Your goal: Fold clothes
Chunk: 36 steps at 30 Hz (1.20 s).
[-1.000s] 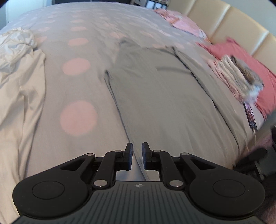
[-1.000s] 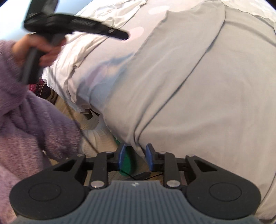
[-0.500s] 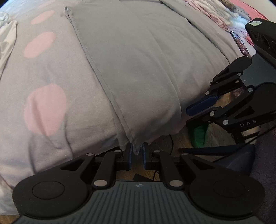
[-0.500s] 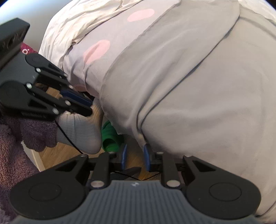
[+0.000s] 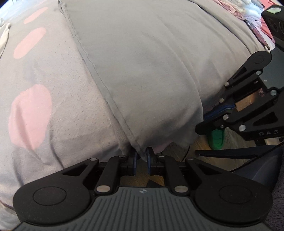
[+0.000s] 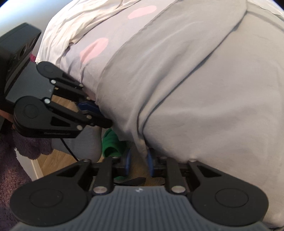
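Garment (image 5: 142,62), grey, lies flat on the bed (image 5: 58,110), its lower hem draped over the near edge. Upper part runs out of frame in both views, so its type cannot be told.

Left gripper (image 5: 141,157): blue pads nearly together, a hem corner pinched between them. The tips are partly buried in cloth, so the contact itself is hard to see.

Right gripper (image 6: 138,157): jaws apart, a narrow fold of hem hanging into the gap, nearer the right pad. Whether the cloth touches either pad cannot be told. From the left wrist view this gripper (image 5: 211,117) sits just beside the hem's other corner, its tips half hidden behind fabric.

Bedcover is lilac-grey with pink spots (image 5: 30,115). White sheet (image 6: 76,23) is bunched at the far side. Folded pile (image 5: 243,10) at the top right is cut off by the frame. Green object (image 6: 111,142) lies on the wood floor (image 6: 58,160) under the bed edge, mostly hidden. Purple fleece (image 6: 10,170) shows at the left, blurred.
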Available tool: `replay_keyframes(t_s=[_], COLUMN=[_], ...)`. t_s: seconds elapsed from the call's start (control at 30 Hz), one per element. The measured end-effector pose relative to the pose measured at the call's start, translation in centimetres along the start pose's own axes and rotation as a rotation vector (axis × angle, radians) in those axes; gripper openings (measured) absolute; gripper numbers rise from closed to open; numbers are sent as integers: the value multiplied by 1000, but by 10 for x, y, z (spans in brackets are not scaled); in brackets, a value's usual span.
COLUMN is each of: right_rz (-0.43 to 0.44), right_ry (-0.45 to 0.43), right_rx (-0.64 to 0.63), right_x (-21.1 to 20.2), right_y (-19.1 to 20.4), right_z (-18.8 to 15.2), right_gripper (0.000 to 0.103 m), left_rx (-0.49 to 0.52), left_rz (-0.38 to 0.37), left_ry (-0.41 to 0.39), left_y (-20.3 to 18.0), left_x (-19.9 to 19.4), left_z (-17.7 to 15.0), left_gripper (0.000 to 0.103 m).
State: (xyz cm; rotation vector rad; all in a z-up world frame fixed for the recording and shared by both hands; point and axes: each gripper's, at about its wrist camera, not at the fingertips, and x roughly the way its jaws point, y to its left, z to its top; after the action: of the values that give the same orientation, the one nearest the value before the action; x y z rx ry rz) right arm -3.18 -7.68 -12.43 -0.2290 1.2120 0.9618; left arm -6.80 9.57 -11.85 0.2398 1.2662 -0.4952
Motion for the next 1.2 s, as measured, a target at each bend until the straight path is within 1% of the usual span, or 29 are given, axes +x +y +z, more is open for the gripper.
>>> replay_keyframes(t_s=[0.07,0.13,0.2,0.27,0.37,0.47,0.53,0.6,0.63,0.67,0.73,0.8,0.87,0.97,1.03,1.1,1.13,1.17,1.2], right_rz=[18,41,60,66,46,17,0,-2,-2,-2,-7,-13,-19,-20,-17,-17,-18,-20,-23], right_ry=[8,16,26,37,50,83,100,91,85,78,69,62,55,46,44,44,44,39,31], right_rx=[5,8,3,-1,-12,11,31,42,46,47,40,32,24,15,13,12,12,11,11], right_x=[-3,-6,-10,-11,-8,-3,-2,-6,-8,-9,-12,-15,-18,-22,-22,-23,-23,-25,-27], right_y=[2,4,8,12,13,9,6,4,4,3,4,4,5,6,6,6,7,8,9], right_z=[0,0,-1,-1,-1,-4,-6,-6,-5,-5,-4,-3,-3,-2,-1,-1,-1,0,1], right_gripper=[4,3,3,3,3,4,6,8,8,8,9,9,9,10,10,10,10,10,10], left_rx=[-22,-44,-57,-62,-58,-65,-75,-85,-90,-94,-84,-57,-38,-25,-13,-6,-6,-6,-7], left_rz=[-10,-12,-6,-3,9,23,31,39,28,16,3,0,22,43,43,34,33,32,30], left_ry=[30,54,65,66,89,110,119,127,102,77,35,0,-10,-33,-42,-34,-25,-17,-9], left_y=[2,5,7,9,10,11,11,11,12,13,12,7,4,7,8,9,10,11,13], left_x=[-6,-14,-23,-24,-17,-14,-16,-17,-21,-26,-33,-38,-36,-31,-27,-22,-22,-21,-21], left_z=[-2,-5,-6,-5,-5,-6,-7,-7,-8,-9,-10,-12,-13,-14,-13,-13,-11,-9,-8], left_gripper=[1,1,0,0,0,0,1,3,10,19,29,33,41,44,43,31,19,14,11])
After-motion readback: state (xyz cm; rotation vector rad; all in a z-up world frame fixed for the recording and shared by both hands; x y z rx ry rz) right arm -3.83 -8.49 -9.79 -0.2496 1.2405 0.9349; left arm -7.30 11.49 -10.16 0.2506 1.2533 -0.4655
